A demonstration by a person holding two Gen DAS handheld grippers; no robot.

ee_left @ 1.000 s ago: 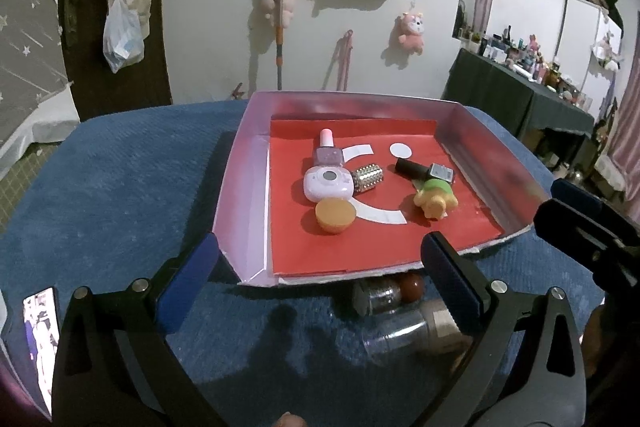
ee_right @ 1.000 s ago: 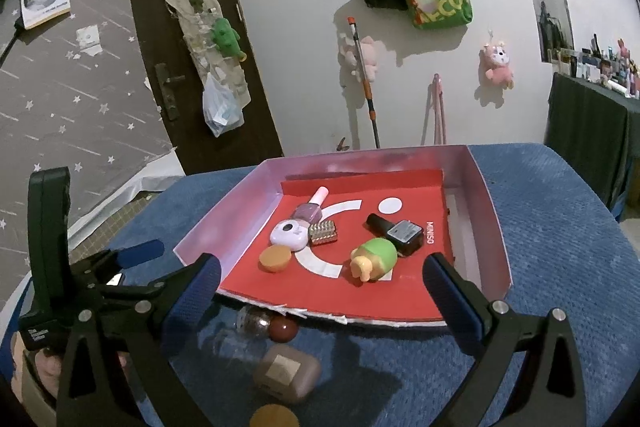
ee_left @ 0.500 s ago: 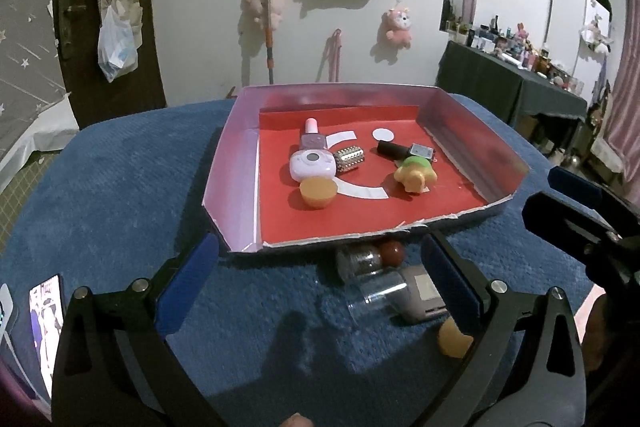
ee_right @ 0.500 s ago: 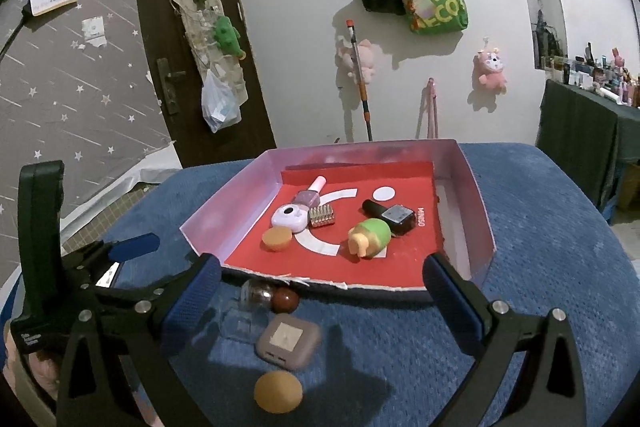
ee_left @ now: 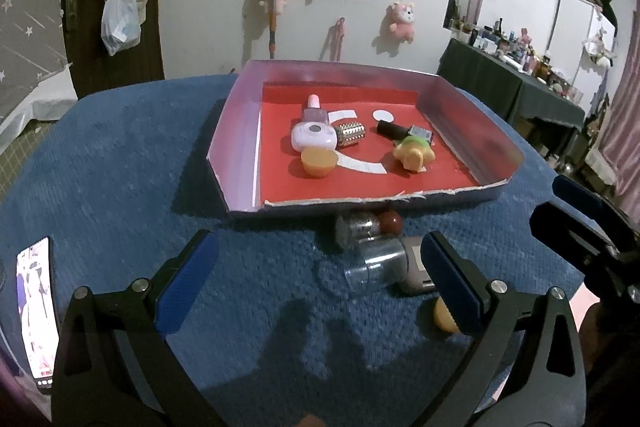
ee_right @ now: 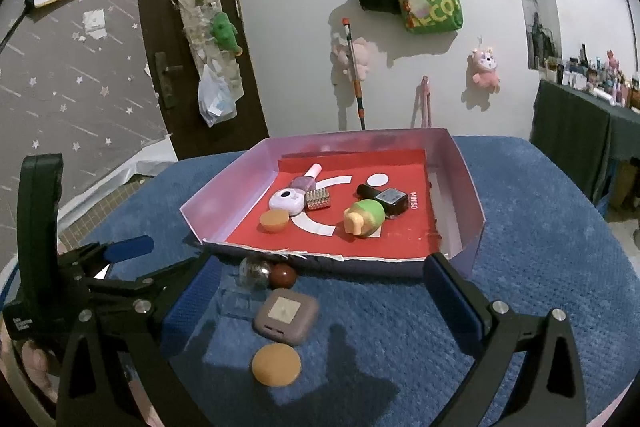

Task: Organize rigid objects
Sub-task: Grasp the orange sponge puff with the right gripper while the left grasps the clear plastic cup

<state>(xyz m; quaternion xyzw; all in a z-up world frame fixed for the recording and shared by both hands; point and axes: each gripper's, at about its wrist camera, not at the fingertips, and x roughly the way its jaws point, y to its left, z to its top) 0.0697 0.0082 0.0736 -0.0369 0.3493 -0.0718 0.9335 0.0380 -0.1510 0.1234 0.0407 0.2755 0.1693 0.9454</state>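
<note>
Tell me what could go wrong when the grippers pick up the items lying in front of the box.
1. The clear cup lies on its side touching the taupe square case, so closing on one may push the other.
2. The small brown ball sits against the box's torn front wall and could roll off if nudged.

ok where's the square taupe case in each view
Left wrist: the square taupe case lies low and right of centre, largely hidden behind the clear cup and the near jaw.
Right wrist: it lies fully visible, low and left of centre, above the orange disc.
Shared landmark: the red-lined tray just beyond it.
</note>
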